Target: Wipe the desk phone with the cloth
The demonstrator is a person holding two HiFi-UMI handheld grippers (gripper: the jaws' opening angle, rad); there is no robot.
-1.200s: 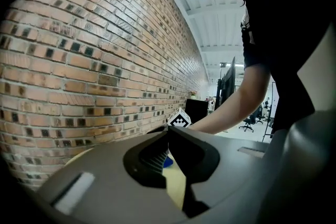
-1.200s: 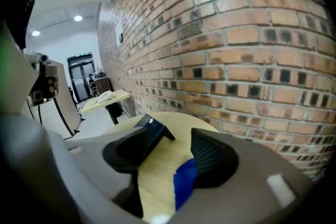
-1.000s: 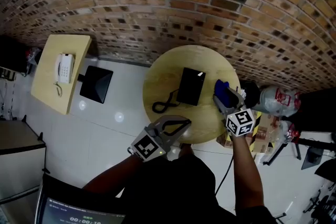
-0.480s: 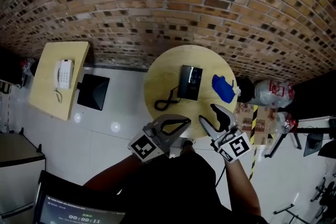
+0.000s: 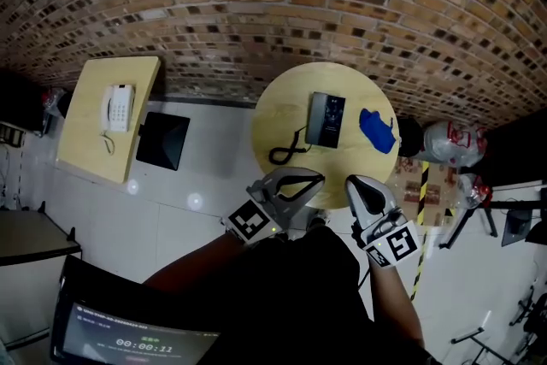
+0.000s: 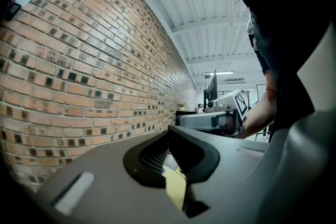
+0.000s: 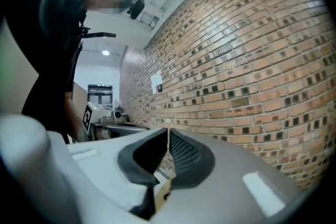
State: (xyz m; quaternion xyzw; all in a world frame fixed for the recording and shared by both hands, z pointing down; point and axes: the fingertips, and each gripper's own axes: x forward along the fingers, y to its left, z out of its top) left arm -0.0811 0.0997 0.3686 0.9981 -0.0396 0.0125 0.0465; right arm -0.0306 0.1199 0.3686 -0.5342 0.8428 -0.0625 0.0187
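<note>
**Both tongs empty at the table's edge, cloth lying beside the phone**

I count two tables and two phones. On the round yellow table (image 5: 282, 111) sits one black desk phone (image 5: 326, 119), its cord (image 5: 286, 155) curling toward 8 o'clock. Any print on it is too small to read. One blue cloth (image 5: 376, 131) lies just beside the phone at its 3 o'clock.

At the table's 6 o'clock, my left gripper (image 5: 318, 178) has its tongs pressed together, empty. My right gripper (image 5: 353, 182) is closing its tongs with nothing between them. Black-and-white square markers show on the left cube (image 5: 249, 222) and right cube (image 5: 397, 245).

At 9 o'clock, a white phone (image 5: 118, 107) rests on a rectangular table (image 5: 85, 141). A screen (image 5: 128, 338) at 7 o'clock shows a timer, digits unclear.
</note>
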